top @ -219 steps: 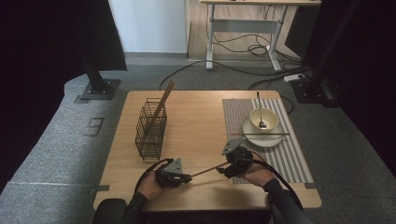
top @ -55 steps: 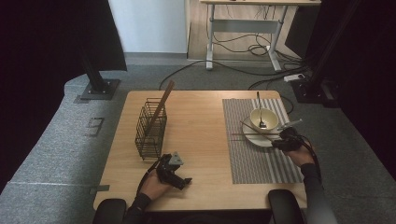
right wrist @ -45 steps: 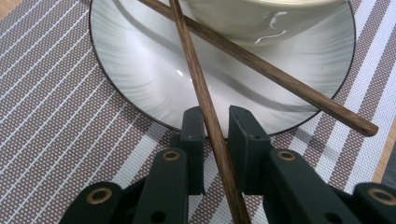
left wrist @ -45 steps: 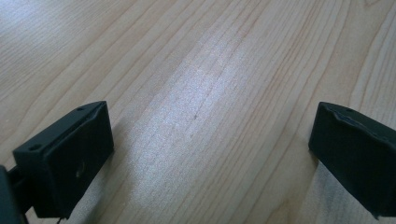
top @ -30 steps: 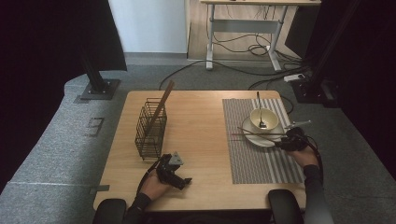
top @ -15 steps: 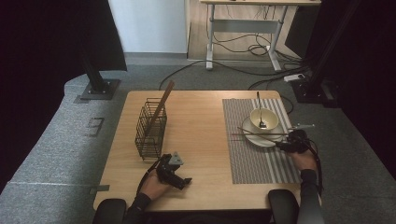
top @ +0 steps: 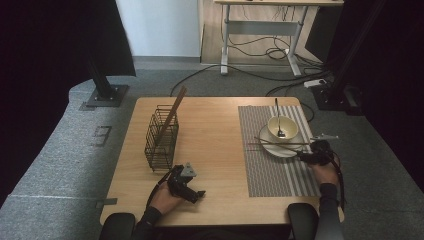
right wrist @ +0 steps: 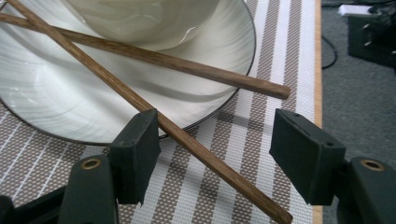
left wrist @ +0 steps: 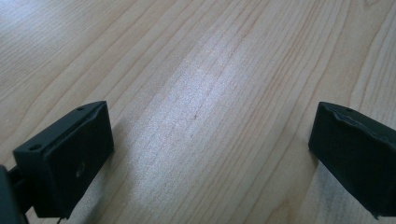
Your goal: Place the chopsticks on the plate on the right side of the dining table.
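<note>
Here, in the high view, a wooden table (top: 220,150) is seen with a striped placemat (top: 275,165) on its right part, and on that mat a white plate (top: 272,148) carrying a cream bowl (top: 283,127) with a dark spoon (top: 278,117) standing in it. Two wooden chopsticks (top: 280,143) are laid across the near rim of the plate, their thick ends pointing toward the right gripper (top: 309,157), which is held just beside the plate at the mat's right edge. The left gripper (top: 192,191) is held low over bare wood near the front edge, close to a black wire basket (top: 161,138) in which a wooden stick (top: 172,111) leans. In the left gripper view, the jaws are seen spread wide over plain table wood (left wrist: 210,84), with nothing between them. In the right gripper view, the right gripper (right wrist: 215,154) is shown with its jaws parted, having just been opening; one chopstick (right wrist: 196,149) runs between them, just beside the left pad but not pinched, its end resting on the mat (right wrist: 280,70), while the other chopstick (right wrist: 187,65) lies across the plate (right wrist: 56,102) under the bowl (right wrist: 140,18).
</note>
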A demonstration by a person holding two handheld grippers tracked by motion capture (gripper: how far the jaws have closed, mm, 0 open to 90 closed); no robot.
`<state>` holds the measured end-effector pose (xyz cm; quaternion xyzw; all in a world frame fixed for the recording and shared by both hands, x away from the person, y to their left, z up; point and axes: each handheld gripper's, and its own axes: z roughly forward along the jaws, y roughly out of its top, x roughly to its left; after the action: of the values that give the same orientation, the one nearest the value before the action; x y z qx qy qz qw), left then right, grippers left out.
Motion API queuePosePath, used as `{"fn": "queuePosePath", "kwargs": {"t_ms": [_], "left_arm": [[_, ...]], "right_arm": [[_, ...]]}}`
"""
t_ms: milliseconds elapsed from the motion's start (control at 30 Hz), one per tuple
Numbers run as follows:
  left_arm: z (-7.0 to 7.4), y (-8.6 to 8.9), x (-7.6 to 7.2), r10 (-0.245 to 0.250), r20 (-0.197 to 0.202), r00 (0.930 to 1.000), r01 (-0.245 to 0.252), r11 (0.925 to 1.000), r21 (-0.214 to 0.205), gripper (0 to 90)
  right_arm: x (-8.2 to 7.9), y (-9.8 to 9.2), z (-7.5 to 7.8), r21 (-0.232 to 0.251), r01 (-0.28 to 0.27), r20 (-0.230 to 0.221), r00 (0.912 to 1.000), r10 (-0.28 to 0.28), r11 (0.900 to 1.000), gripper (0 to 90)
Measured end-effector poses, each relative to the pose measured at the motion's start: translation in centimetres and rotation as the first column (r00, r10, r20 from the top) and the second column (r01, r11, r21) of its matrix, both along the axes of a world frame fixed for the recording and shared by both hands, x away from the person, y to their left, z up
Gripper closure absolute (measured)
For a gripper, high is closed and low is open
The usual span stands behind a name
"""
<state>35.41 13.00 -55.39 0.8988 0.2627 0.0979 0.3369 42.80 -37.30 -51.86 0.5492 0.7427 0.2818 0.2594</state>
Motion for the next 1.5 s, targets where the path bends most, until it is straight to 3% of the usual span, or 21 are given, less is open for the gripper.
{"fn": "queuePosePath", "kwargs": {"t_ms": [200, 933, 1367, 1500], "left_arm": [[0.0, 0.0, 0.0, 0.000, 0.000, 1.0000, 0.000, 1.0000, -0.001, 0.0], [0.0, 0.0, 0.0, -0.001, 0.001, 1.0000, 0.001, 1.0000, -0.001, 0.0], [0.0, 0.0, 0.0, -0.001, 0.001, 1.0000, 0.001, 1.0000, -0.001, 0.0], [0.0, 0.0, 0.0, -0.001, 0.001, 1.0000, 0.001, 1.0000, -0.001, 0.0]], "right_arm": [[0.0, 0.1, 0.0, -0.012, 0.028, 0.027, 0.9992, -0.028, 0.9995, 32.2], [1.0, -0.5, 0.0, -0.057, 0.095, 0.041, 0.9949, -0.093, 0.9939, 29.5], [1.6, -0.9, -0.2, -0.077, 0.113, 0.053, 0.9926, -0.110, 0.9906, 28.7], [1.3, -0.9, 0.1, -0.059, 0.101, 0.065, 0.9931, -0.097, 0.9931, 28.6]]}}
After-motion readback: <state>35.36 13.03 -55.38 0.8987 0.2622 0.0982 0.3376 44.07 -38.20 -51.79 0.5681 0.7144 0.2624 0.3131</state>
